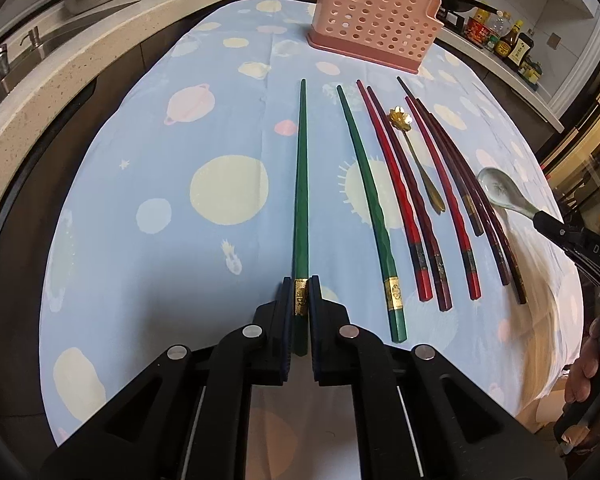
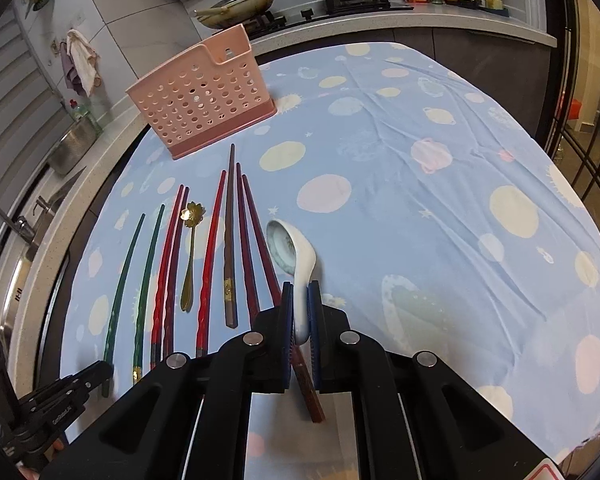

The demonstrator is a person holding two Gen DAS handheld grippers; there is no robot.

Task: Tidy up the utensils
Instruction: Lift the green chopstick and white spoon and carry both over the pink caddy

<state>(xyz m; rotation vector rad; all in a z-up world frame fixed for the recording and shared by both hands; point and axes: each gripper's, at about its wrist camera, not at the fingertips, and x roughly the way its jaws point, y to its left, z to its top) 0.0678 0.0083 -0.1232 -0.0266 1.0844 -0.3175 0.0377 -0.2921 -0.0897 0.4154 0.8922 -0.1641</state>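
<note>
Chopsticks and spoons are lying in a row on the blue planet-print bench [image 1: 220, 120], near the pink perforated plastic holder [image 1: 374, 26]. The left claw [image 1: 300, 294] is pinching the leftmost green chopstick [image 1: 301, 184] at its gold band; the right claw [image 2: 300, 300] is pinching the white ceramic spoon [image 2: 296, 256] by its handle. Pickup looks underway; next, each is needing lifting clear and carrying far to the holder's open top. Bare cloth right is giving room.
</note>
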